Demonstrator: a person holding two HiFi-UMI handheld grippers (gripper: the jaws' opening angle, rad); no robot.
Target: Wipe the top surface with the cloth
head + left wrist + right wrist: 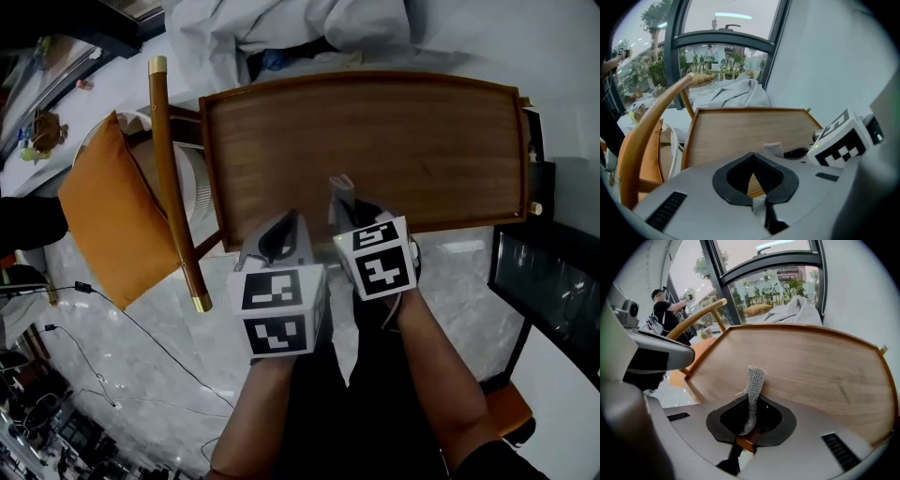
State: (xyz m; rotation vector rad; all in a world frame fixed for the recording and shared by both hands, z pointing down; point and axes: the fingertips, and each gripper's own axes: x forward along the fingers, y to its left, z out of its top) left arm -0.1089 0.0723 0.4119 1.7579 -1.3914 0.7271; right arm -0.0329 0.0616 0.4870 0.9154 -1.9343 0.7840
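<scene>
Though unclear overhead, cloth (pixel 753 380) in tongs (pixel 747 426)

There are 2 grippers at lower centre, the left gripper (pixel 278 240) and the right gripper (pixel 347 211); 1 grey cloth (pixel 753 385); 1 wooden table (pixel 375 141); 1 wooden chair (pixel 172 187) and 1 orange cushion (pixel 108 211) at left.

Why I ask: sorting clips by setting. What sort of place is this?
Likely a lounge or lobby indoors: a wooden table, a wooden chair with an orange cushion, tall glass windows facing greenery outside.
</scene>
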